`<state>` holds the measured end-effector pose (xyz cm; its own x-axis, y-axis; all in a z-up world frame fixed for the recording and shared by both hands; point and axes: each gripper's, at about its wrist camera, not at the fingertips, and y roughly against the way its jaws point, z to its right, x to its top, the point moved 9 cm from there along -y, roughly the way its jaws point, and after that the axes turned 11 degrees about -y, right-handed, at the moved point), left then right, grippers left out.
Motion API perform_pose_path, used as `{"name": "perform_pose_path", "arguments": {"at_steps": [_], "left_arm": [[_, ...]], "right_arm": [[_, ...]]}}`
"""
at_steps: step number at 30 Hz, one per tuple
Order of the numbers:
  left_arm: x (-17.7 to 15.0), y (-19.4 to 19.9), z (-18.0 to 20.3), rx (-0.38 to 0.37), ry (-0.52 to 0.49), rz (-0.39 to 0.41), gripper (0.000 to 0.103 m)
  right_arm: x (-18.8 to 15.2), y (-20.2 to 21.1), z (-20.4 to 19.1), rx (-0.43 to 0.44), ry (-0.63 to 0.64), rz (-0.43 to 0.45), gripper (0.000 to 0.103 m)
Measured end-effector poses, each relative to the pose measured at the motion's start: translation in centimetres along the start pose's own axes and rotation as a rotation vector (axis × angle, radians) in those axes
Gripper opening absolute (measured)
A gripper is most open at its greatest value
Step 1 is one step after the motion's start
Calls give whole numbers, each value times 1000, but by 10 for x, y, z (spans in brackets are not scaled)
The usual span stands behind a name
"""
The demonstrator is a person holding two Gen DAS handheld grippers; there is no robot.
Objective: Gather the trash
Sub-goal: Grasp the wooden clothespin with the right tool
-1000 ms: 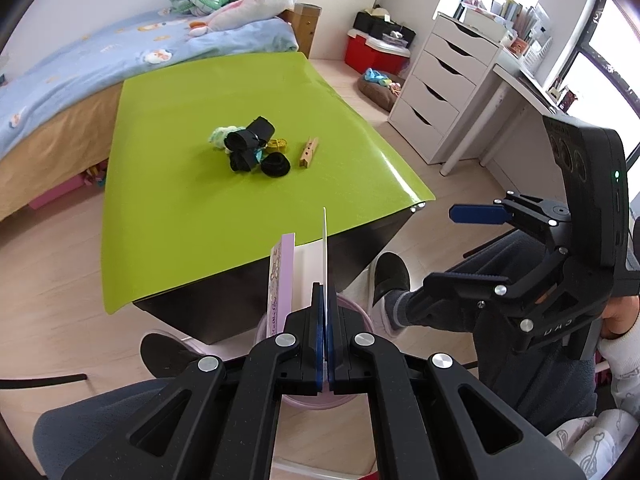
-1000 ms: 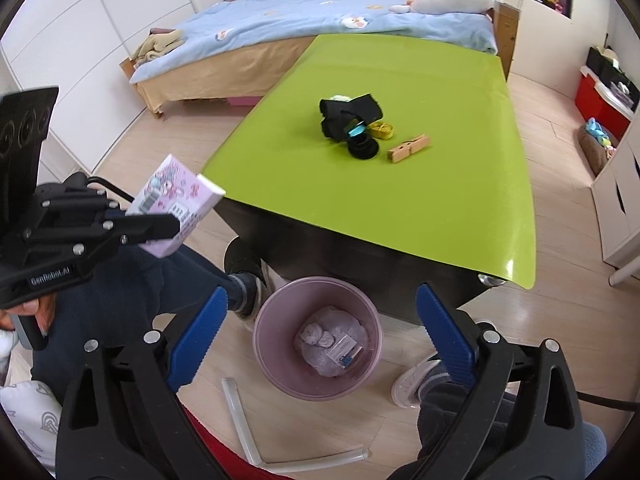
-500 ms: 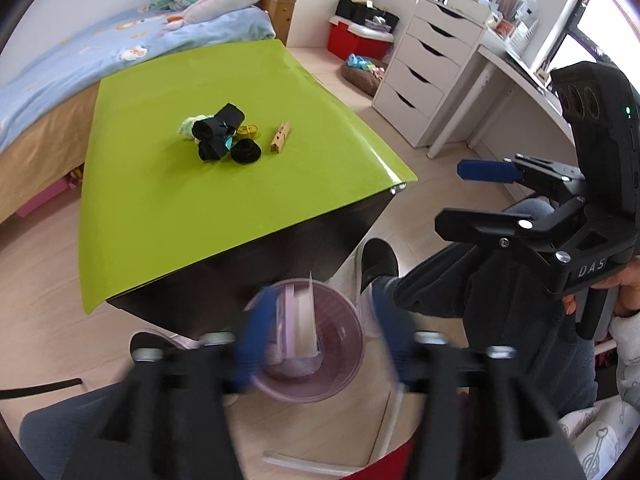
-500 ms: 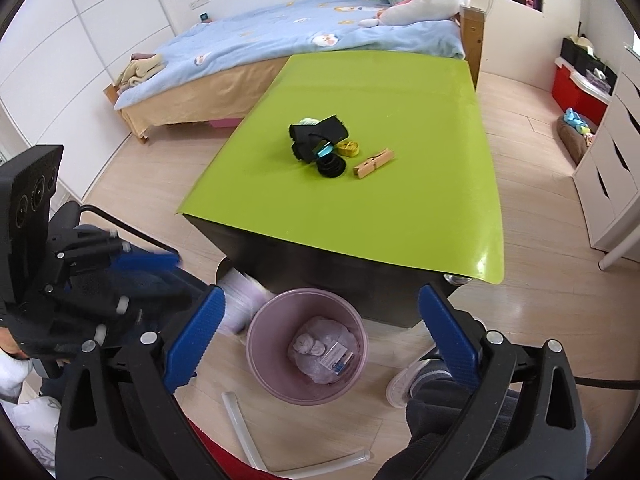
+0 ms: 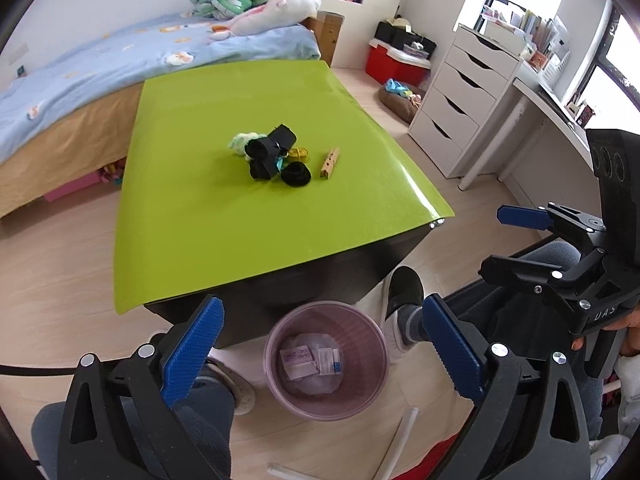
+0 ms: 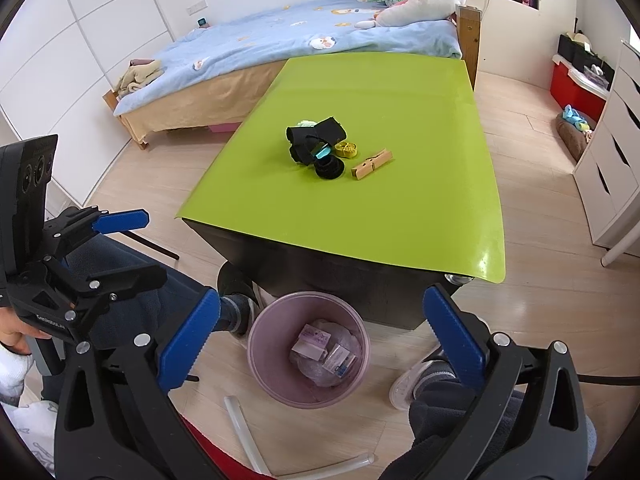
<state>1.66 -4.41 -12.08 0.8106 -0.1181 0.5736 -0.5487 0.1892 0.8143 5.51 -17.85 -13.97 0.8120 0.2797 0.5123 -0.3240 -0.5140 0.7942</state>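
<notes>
A pink trash bin [image 5: 362,322] stands on the floor at the near edge of the green table [image 5: 192,216]. A pink patterned box [image 5: 296,359] lies inside it with other packets. It shows in the right wrist view too [image 6: 313,340], in the bin [image 6: 267,368]. My left gripper [image 5: 320,322] is open and empty above the bin. My right gripper [image 6: 322,318] is open and empty, also above the bin. On the table lies a pile of black rolled pieces [image 5: 270,152], a black ring [image 5: 296,175], a yellow scrap [image 5: 299,153] and a wooden clothespin [image 5: 329,163].
A bed with blue bedding [image 5: 100,64] stands beyond the table. White drawers [image 5: 460,92] and a desk stand to the right. The person's legs and shoes [image 5: 404,292] are beside the bin. A clear tube [image 6: 244,428] lies on the floor.
My left gripper opened and let go of the pink box, which dropped into the bin. Both grippers now sit over the bin.
</notes>
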Motion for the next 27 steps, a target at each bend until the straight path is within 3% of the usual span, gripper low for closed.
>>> {"name": "perform_pose_path", "arguments": {"at_steps": [12, 27], "left_arm": [[19, 1, -12, 1, 5, 21, 95], [33, -6, -33, 2, 56, 25, 95]], "right_arm": [[45, -18, -1, -11, 86, 17, 100], [116, -131, 20, -55, 357, -155, 100]]}}
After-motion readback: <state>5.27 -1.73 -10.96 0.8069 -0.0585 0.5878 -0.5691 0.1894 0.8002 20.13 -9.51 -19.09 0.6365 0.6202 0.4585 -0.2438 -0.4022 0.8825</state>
